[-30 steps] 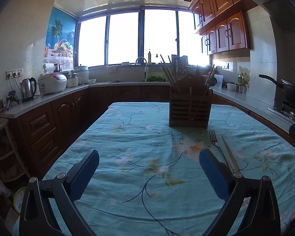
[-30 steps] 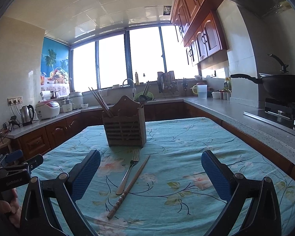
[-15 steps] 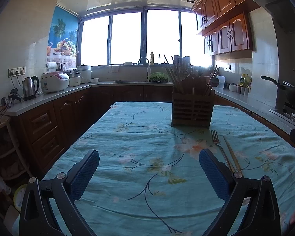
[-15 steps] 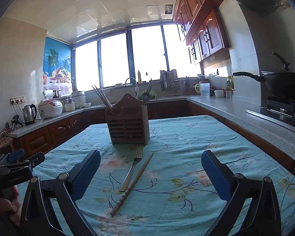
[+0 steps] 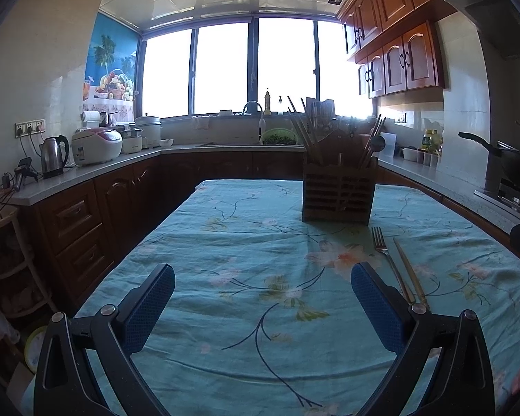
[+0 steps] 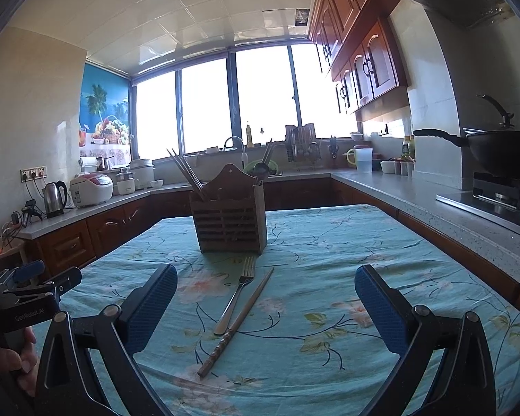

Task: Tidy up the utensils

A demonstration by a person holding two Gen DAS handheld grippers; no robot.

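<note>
A fork [image 6: 237, 296] and a pair of chopsticks [image 6: 237, 322] lay side by side on the cloth-covered counter [image 6: 364, 242], just in front of the wooden utensil holder [image 6: 229, 223], which already held chopsticks and a ladle. Both the left hand-held gripper [image 5: 262, 306] and the right hand-held gripper [image 6: 265, 306] hovered wide apart and empty. Judging by this, two loose pieces remained to be sorted; the right was nearer, and a pick would need a low, narrow pinch on a thin handle.

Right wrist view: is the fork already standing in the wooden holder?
No, the fork lies flat on the tablecloth beside a chopstick, in front of the wooden holder.
</note>
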